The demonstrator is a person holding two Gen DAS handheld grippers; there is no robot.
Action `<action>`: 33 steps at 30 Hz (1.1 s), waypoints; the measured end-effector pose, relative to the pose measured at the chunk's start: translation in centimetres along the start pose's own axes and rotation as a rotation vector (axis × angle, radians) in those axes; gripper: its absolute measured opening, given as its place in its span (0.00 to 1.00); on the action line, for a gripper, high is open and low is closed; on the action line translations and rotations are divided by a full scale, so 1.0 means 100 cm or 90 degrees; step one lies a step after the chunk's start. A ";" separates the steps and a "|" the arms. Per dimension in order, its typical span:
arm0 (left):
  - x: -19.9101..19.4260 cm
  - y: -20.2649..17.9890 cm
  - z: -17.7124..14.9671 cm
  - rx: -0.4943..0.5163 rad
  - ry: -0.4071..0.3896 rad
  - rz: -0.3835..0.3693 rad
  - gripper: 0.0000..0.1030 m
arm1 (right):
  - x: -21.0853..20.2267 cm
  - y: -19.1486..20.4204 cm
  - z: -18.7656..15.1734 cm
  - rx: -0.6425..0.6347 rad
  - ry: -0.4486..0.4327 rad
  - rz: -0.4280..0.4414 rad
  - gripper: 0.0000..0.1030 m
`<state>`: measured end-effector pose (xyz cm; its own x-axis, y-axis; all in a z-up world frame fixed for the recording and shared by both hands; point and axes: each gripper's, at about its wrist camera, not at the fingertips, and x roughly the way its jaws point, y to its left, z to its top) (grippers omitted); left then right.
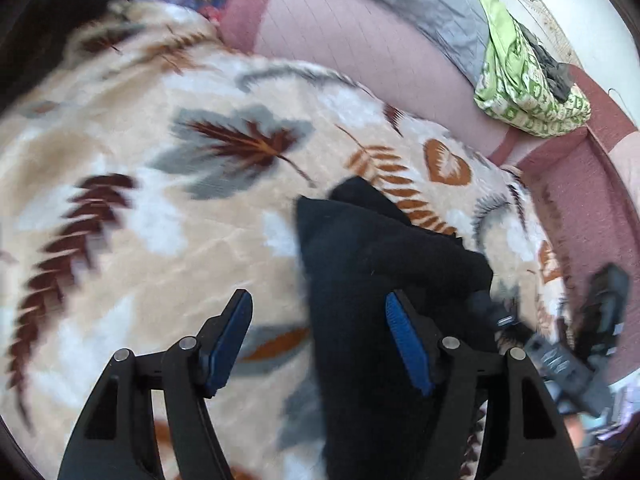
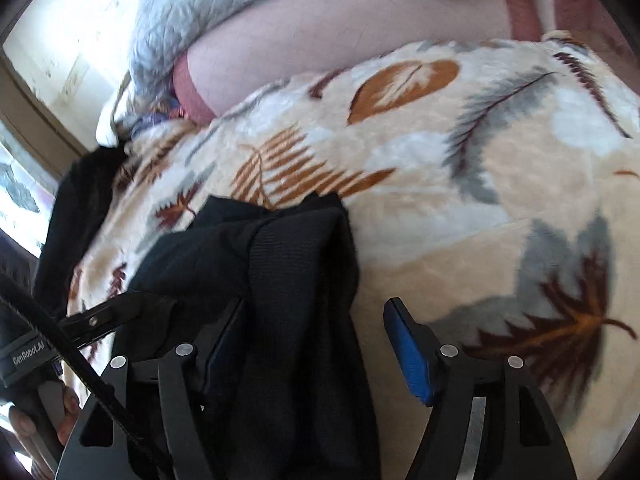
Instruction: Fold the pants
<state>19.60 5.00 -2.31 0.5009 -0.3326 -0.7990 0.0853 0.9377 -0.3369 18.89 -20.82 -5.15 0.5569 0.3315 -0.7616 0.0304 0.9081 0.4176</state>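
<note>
Blanket (image 1: 120, 152): leaf-patterned plush cover, the work surface. It spreads wide and bare to the left in the left wrist view and to the right in the right wrist view, giving ample room to lay cloth flat.
Sofa (image 1: 360, 40): pink cushions bordering the blanket's far edge. A green patterned bag (image 1: 524, 80) rests there, well apart from the work.
Pants (image 1: 380, 280): black, bunched in a narrow heap on the blanket, long axis running roughly away from both cameras. The far end lies ahead of the fingertips.
Left gripper (image 1: 318, 344): jaws parted wide. The pants lie against its right blue pad (image 1: 404, 344), while the left pad stands over bare blanket; no grip is evident.
Right gripper (image 2: 314, 348): jaws likewise wide apart. Cloth lies against its left finger, and the right pad (image 2: 408, 356) is clear.
Key relation: the heap sits between the two grippers, about equally near each. Judged next: each must close on an edge.
</note>
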 end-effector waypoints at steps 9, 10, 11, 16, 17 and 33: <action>-0.006 -0.017 -0.060 0.091 -0.031 0.084 0.67 | -0.059 0.026 -0.034 -0.022 -0.017 0.151 0.36; -0.004 -0.019 -0.063 0.101 -0.037 0.105 0.67 | -0.050 0.026 -0.041 -0.029 0.005 0.132 0.36; -0.006 -0.020 -0.065 0.108 -0.043 0.107 0.67 | -0.042 0.023 -0.046 -0.029 0.019 0.099 0.35; -0.044 -0.024 -0.084 0.108 -0.082 0.098 0.75 | -0.053 -0.014 -0.062 0.051 -0.003 0.063 0.35; -0.051 -0.024 -0.091 0.098 -0.091 0.095 0.77 | -0.059 -0.016 -0.066 0.051 -0.012 0.052 0.39; -0.165 -0.055 -0.191 0.106 -0.430 0.301 1.00 | -0.127 -0.001 -0.161 -0.057 -0.134 -0.069 0.58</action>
<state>-5.59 3.42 3.23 0.9192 0.1817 -0.3493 -0.1646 0.9832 0.0783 -1.51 -20.97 -3.48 0.7152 0.1787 -0.6757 0.0316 0.9575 0.2867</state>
